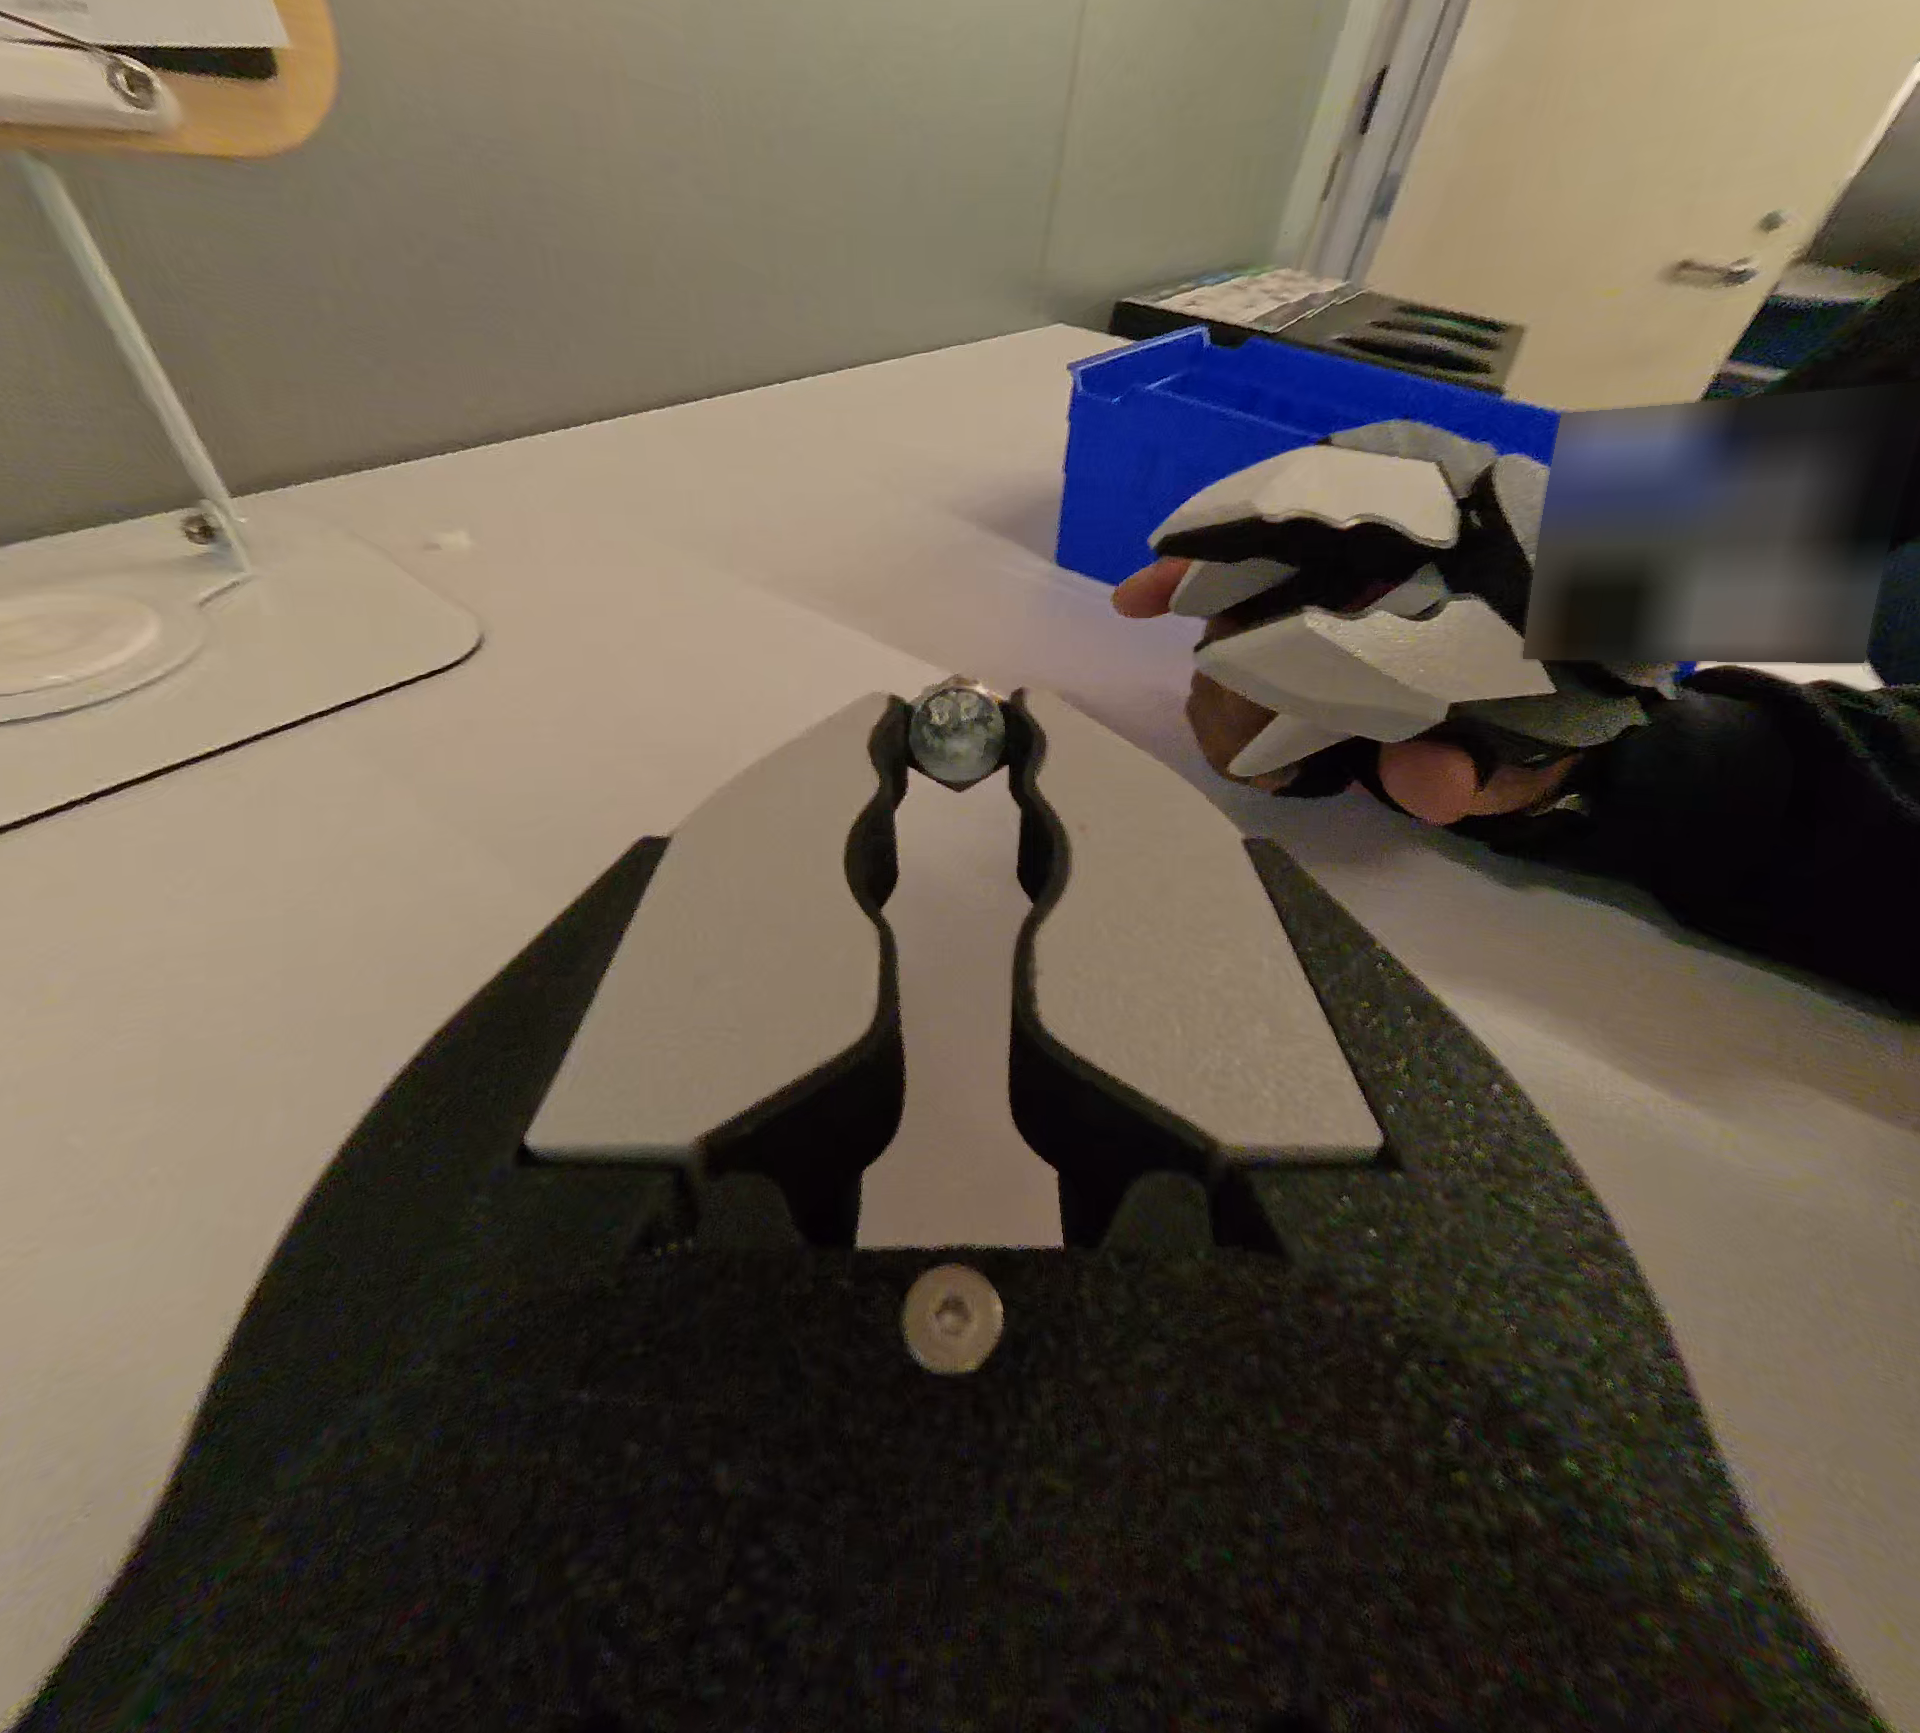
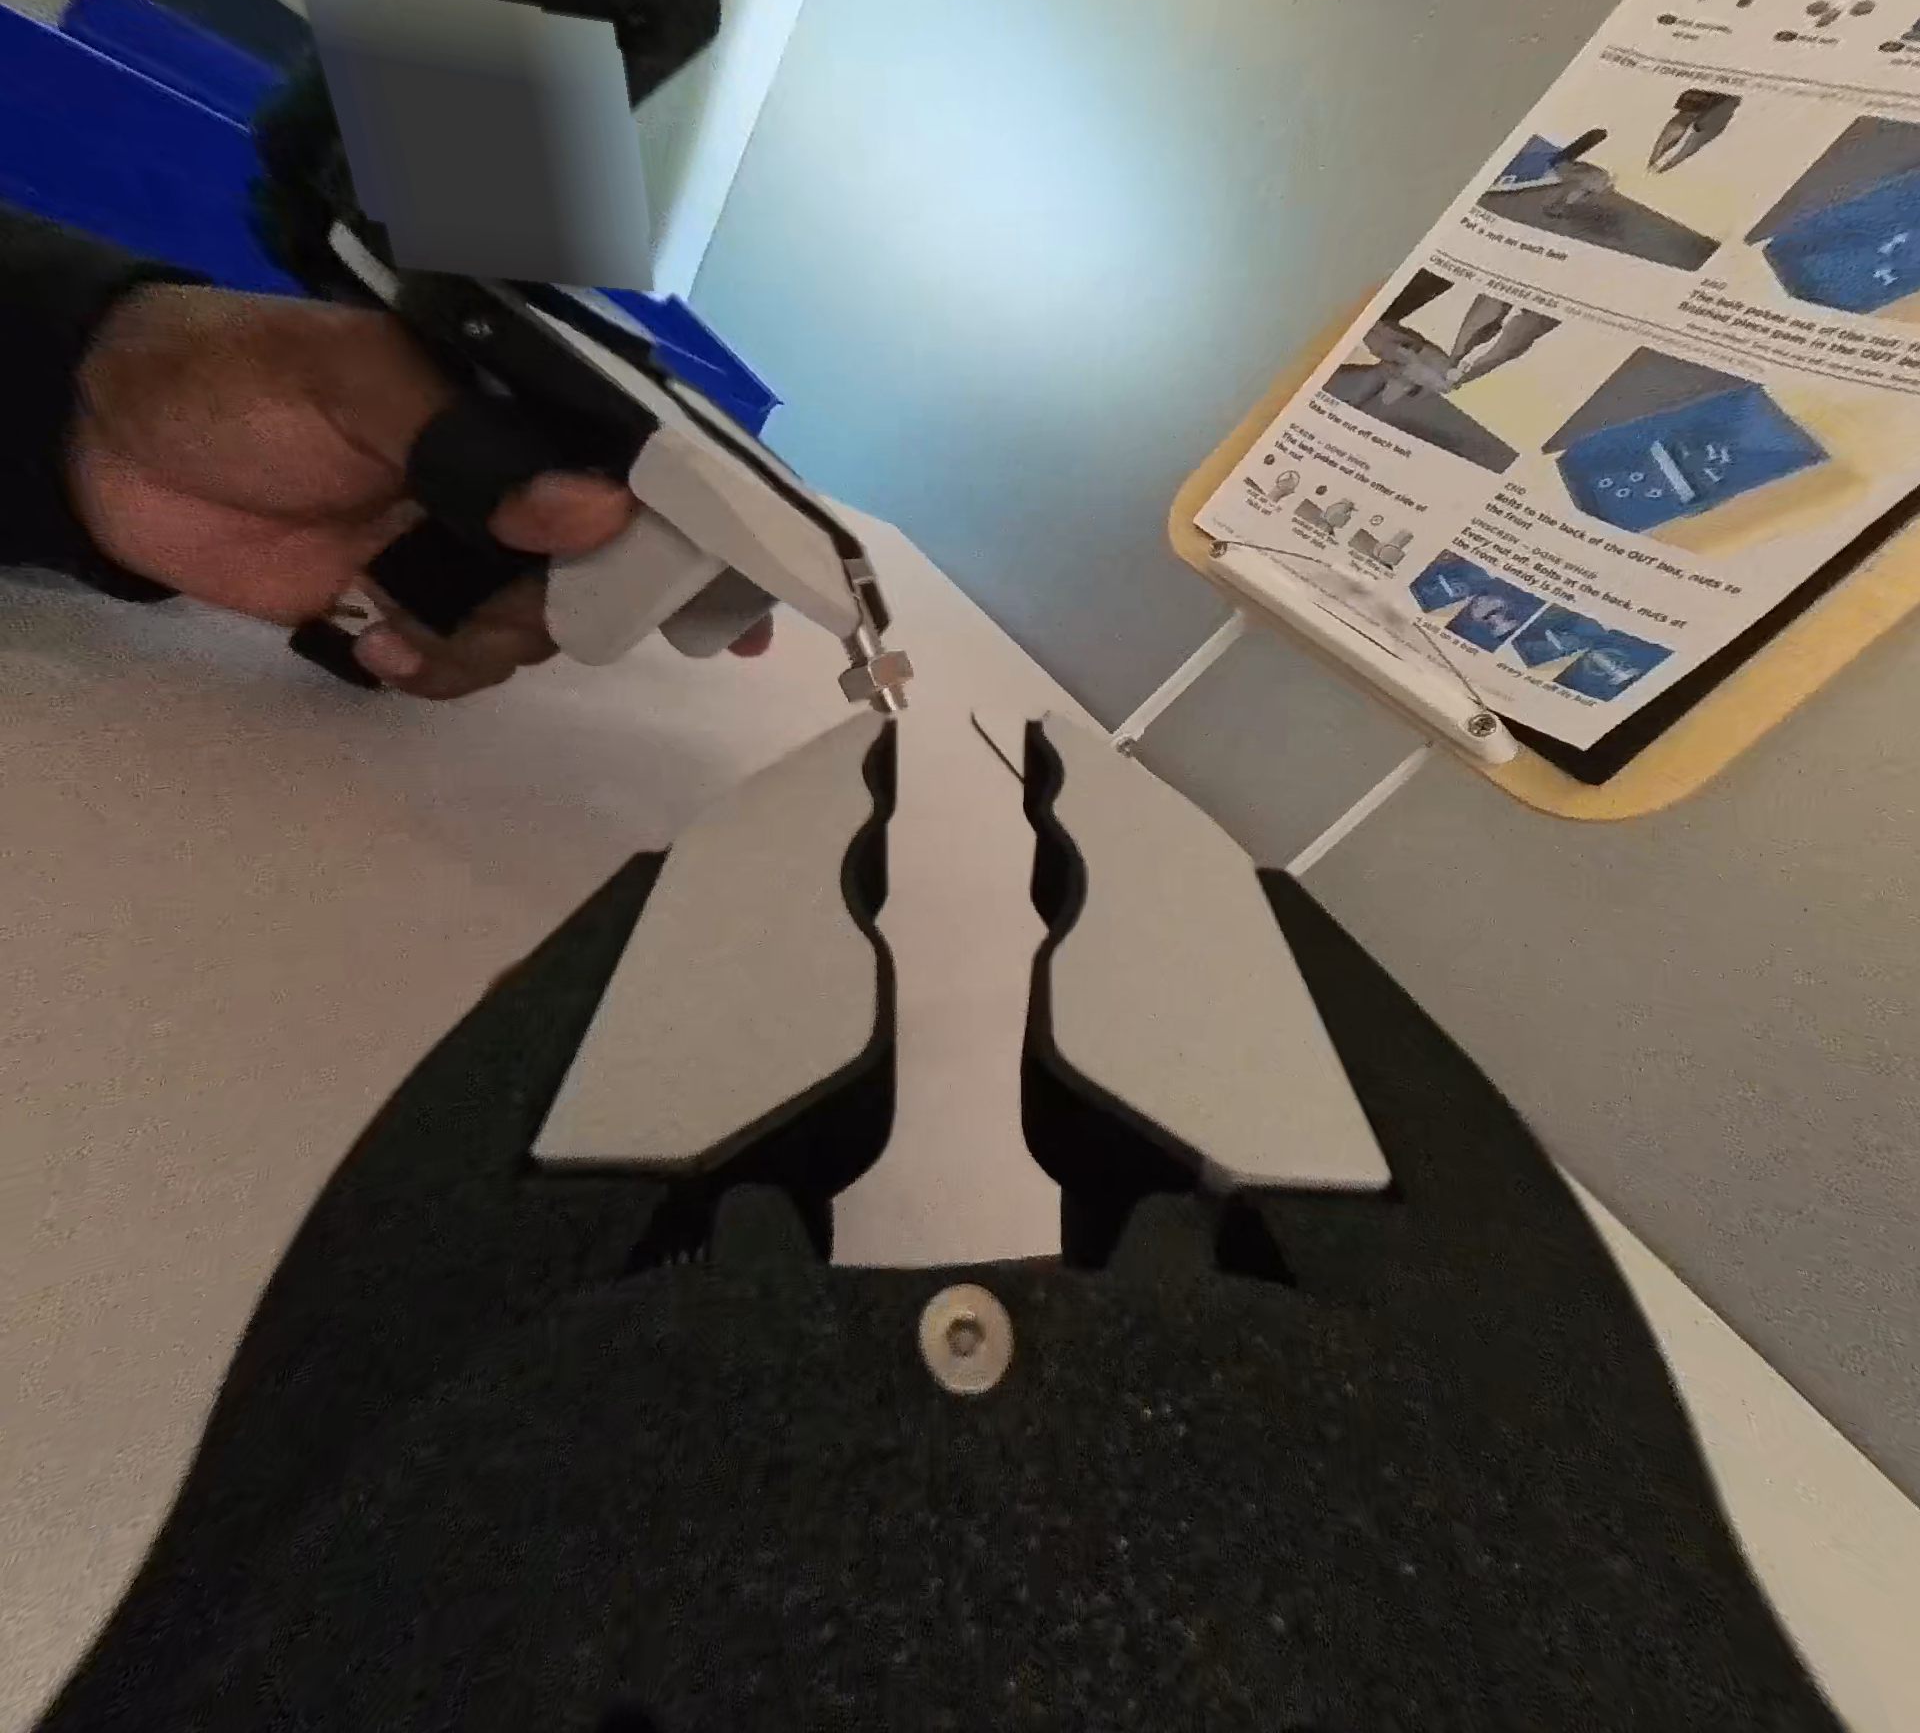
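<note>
The blue plastic bin (image 1: 1153,457) is standing on the pale worktop (image 1: 675,540) toward the far right, an open-topped box with straight walls and a stepped rim; its inside is not showing from either view. Behind it a black tray with long slots (image 1: 1434,338) is lying at the worktop's back edge.

The left claw (image 1: 957,733) is gripping a silvery metal bolt (image 1: 957,735) at its very tips, the wavy black pads pressing on both sides of the head, which is facing the camera end on. In the right wrist view the bolt's threaded shank is sticking out of the claw tip and carrying a hexagonal metal nut (image 2: 878,673) close to its end.

The right claw (image 2: 958,733) is hovering just beside that nut with its smooth grey fingers (image 2: 1117,852) standing narrowly apart and nothing between them; one fingertip is almost at the bolt's end. A hand in a black fingerless glove (image 2: 260,478) is holding the left claw.

A rounded wooden board (image 2: 1351,644) on a thin white wire stand is propping up a printed sheet with blue pictures; its flat white base (image 1: 260,644) is resting on the worktop.
</note>
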Motion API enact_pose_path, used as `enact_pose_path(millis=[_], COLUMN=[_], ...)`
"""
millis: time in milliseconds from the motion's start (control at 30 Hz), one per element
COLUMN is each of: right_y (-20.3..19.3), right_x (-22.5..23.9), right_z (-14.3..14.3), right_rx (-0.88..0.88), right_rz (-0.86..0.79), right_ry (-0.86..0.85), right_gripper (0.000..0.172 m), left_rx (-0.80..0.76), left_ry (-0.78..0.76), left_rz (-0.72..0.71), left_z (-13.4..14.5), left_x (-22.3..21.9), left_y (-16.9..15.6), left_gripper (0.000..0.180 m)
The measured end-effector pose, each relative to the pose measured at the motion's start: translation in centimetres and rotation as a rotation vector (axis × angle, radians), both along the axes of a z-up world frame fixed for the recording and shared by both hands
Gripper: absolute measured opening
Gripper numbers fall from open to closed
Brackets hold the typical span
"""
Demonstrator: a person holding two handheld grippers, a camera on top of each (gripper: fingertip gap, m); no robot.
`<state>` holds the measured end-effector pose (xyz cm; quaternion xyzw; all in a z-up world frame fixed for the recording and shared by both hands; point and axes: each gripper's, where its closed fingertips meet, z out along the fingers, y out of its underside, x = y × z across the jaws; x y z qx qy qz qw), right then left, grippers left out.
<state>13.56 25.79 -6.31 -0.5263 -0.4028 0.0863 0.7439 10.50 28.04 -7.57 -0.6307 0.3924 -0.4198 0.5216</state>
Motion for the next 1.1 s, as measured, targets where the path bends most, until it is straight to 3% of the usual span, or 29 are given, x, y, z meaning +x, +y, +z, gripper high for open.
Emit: enact_pose_path(millis=[533, 767, 933, 1100], right_y=[0.1, 0.7, -1.7, -3.2], right_x=[-0.1, -0.4, -3.2, -4.0], right_z=[-0.1, -1.1, -1.3, -0.6], right_rx=[-0.217, -0.291, -0.583, -0.809], right_rz=[0.078, 0.016, 0.326, 0.536], right_ry=[0.144, 0.128, 0.286, 0.439], right_gripper=[0.013, 0.009, 0.012, 0.022], left_rx=[0.066, 0.056, 0.025, 0.046], left_ry=[0.063, 0.046, -0.217, -0.261], left_rz=[0.029, -0.007, -0.280, -0.392], left_z=[-0.3, -0.5, 2.3, 2.5], left_x=[0.4, 0.5, 0.3, 0.1], left_y=[-0.3, -0.8, -3.7, -4.7], left_gripper=[0.017, 0.017, 0.017, 0.018])
